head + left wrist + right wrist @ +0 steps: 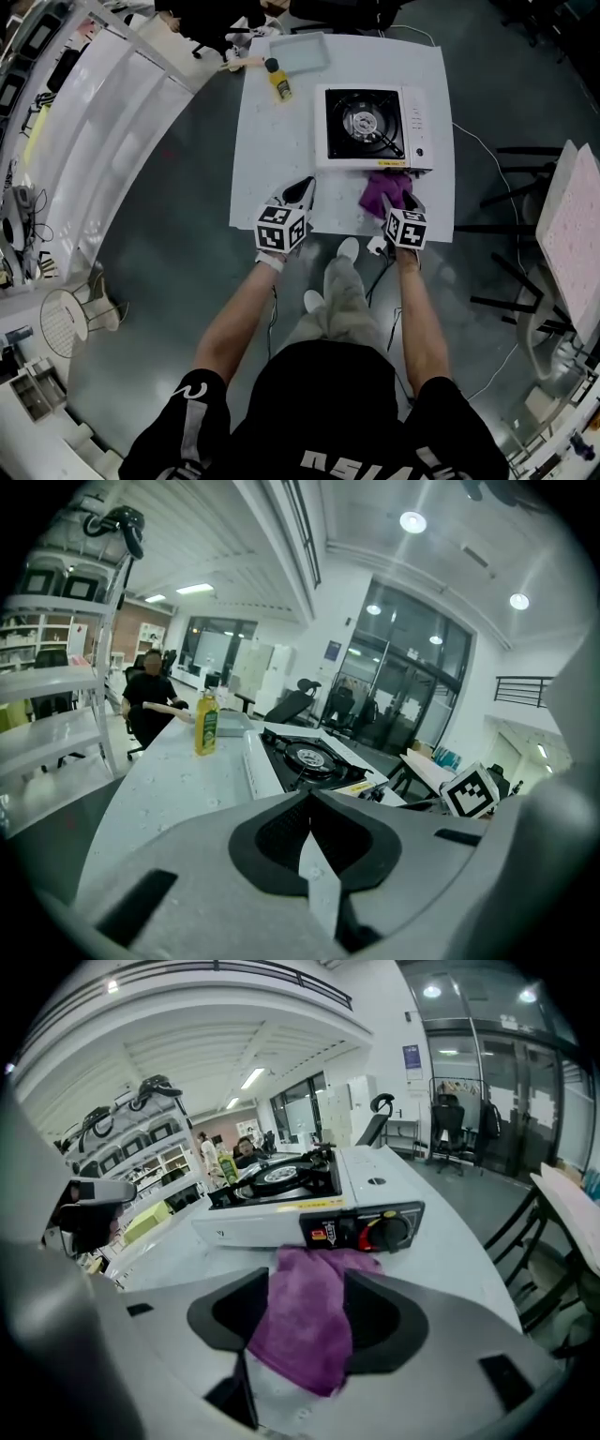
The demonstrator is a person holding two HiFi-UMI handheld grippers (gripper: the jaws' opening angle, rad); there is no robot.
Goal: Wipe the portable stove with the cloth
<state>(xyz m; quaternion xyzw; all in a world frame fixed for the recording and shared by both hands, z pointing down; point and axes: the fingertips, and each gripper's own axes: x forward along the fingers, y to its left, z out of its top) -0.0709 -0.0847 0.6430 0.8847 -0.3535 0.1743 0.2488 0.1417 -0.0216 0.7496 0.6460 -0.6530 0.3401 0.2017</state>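
The white portable stove (370, 127) with its black burner stands at the right of the white table (272, 159). A purple cloth (382, 190) lies bunched on the table just in front of the stove's knob panel. My right gripper (403, 201) is low over it. In the right gripper view the cloth (300, 1330) fills the gap between the parted jaws of the gripper (307, 1281), with the stove (309, 1206) right behind. My left gripper (302, 192) hovers over the table's near edge, left of the stove (309, 757); its jaw tips (309, 799) meet with nothing between them.
A yellow bottle (278, 80) and a pale tray (300, 52) sit at the table's far side. A seated person (150, 691) is at the far end. White shelving (112, 112) runs along the left. Dark chairs (525, 187) and floor cables stand to the right.
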